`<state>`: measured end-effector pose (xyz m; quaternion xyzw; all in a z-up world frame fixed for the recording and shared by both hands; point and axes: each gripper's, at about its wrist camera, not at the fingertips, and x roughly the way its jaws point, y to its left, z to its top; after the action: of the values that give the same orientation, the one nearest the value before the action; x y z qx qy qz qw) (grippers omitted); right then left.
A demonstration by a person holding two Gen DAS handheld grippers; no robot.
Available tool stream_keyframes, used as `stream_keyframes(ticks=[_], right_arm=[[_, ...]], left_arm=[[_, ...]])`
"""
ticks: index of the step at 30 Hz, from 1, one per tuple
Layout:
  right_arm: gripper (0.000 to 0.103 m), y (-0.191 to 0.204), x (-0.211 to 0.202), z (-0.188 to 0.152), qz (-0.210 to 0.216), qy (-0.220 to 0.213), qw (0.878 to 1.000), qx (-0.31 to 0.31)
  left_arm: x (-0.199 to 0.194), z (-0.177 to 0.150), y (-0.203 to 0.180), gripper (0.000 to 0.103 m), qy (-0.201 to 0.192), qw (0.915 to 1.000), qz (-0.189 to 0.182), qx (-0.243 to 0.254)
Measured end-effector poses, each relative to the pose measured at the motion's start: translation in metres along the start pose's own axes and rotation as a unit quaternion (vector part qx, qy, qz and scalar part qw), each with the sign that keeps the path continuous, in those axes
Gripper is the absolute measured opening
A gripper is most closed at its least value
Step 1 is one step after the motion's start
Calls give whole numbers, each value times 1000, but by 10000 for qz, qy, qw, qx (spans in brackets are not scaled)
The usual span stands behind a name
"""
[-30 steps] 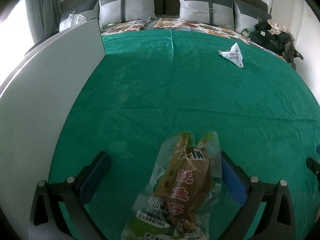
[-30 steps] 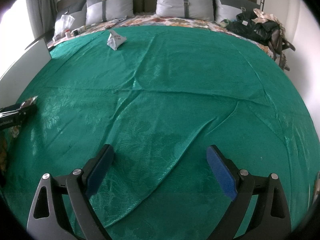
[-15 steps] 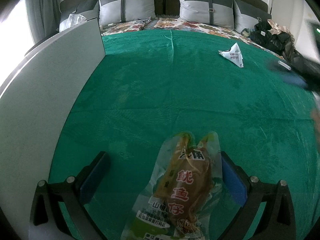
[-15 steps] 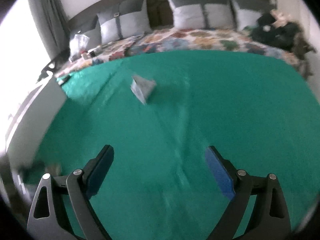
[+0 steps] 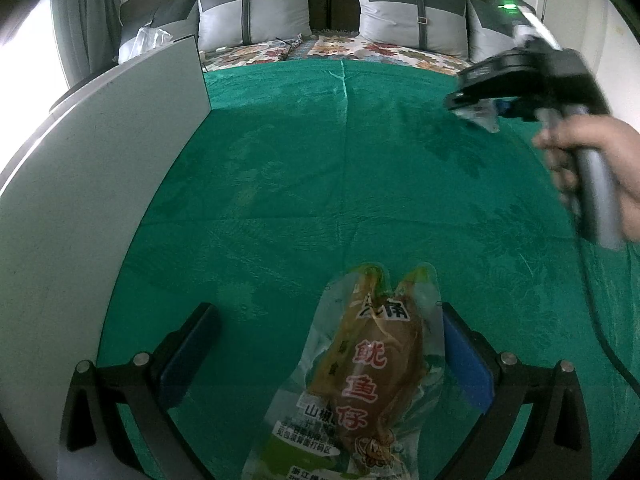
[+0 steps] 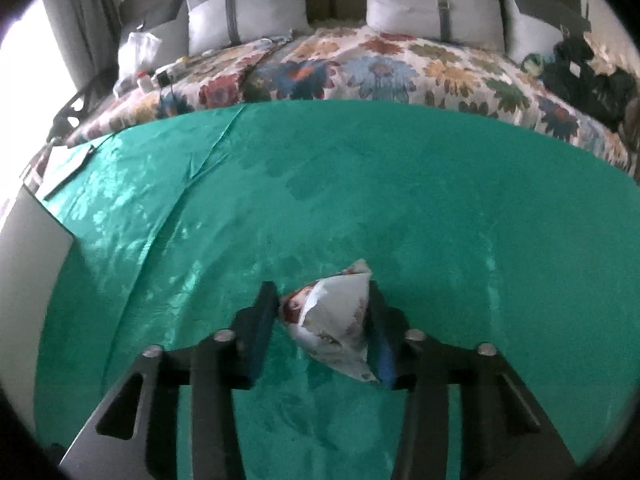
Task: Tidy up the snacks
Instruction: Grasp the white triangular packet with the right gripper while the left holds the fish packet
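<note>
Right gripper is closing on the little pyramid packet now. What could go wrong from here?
1. The right gripper has just been closing on the white pyramid packet; its soft, puffy sides may crush or squirt out as it lifts.
2. The packet sits off-centre, hard against the right pad, so it may twist.
3. The squid snack pouch lies loose in the open left gripper, touching only one pad; a sideways move could drag it along the green blanket.

On the green-covered bed [image 5: 320,160], the clear-wrapped squid snack packet [image 5: 372,380] lies at 6 o'clock, the white triangular snack pouch [image 6: 340,316] at 2 o'clock, the pale flat board [image 5: 80,200] at 9 o'clock
</note>
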<state>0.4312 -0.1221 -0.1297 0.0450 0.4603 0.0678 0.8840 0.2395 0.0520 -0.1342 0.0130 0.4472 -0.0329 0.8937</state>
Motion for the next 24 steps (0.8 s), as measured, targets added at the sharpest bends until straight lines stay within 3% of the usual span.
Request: stream_keyframes(ticks=[4,11,16,20,24], right_arm=[[42,-11,-38,-21,230,-210,9994,161],[42,-25,-129,-116,452,-132,9985,280],[42,-19,-167,-196,82,-89,9999,-78],[44,-11,-174,-228,-341,-330,9979,-437],[61,-20,-165,-235,-397,-238,9987,-211]], left_arm=[[0,0,0,103,-1,10000,5,3],[-1,-1,-1,103,-1,10000,15,5],[-1,-1,-1,103,-1,10000,15,4],[-1,-1,-1,103,-2,10000,15,4],[-1,-1,-1,103,-3,10000,14,3]])
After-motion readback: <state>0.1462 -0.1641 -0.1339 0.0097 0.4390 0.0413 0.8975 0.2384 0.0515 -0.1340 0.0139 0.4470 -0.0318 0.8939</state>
